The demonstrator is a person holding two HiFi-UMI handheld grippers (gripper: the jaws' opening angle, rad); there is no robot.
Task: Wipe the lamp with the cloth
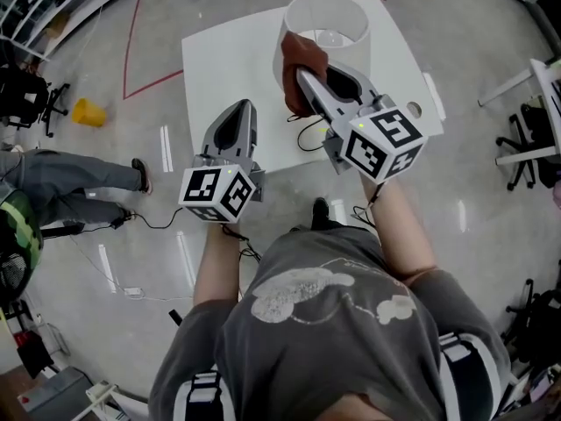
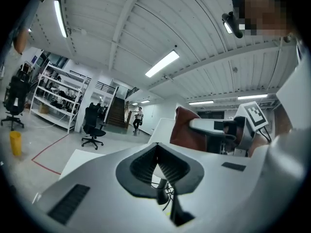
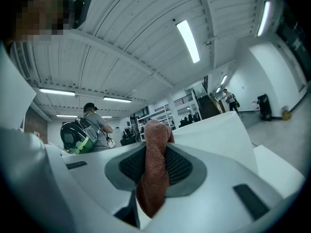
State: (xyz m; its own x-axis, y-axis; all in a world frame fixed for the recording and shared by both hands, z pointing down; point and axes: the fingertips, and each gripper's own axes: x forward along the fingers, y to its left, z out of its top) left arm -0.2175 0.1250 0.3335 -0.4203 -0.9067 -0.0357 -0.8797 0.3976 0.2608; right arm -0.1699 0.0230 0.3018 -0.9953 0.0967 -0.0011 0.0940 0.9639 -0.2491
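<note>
Lamp [image 1: 326, 16]: white cylindrical shade, upright on the far part of the white table [image 1: 219, 68]; base and stem not visible from the head view. The rust-brown cloth [image 1: 301, 53] sits bunched against the shade's left near side, so I judge the wipe under way rather than finished. No dust or streak shows, so how much of the shade is already wiped cannot be read. As far as contact shows, only that 1 patch is covered now; the right and far sides, the top rim and the unseen base would be left. Right gripper [image 1: 302, 77]: the 2 jaws are clamped on the cloth, which runs as a fold up between the ribbed pads and pokes out past the tips. In the right gripper view the shade wall stands just beyond and right of the tips, so the cloth, not the jaws, meets the lamp; actual pressure on the shade is probable but not certain from this angle. Left gripper [image 1: 241, 105]: jaws together, nothing between them, hovering over the table's near left edge, well left of the lamp and apart from it. A black cable [image 1: 308, 134] lies on the table between the 2 grippers.
</note>
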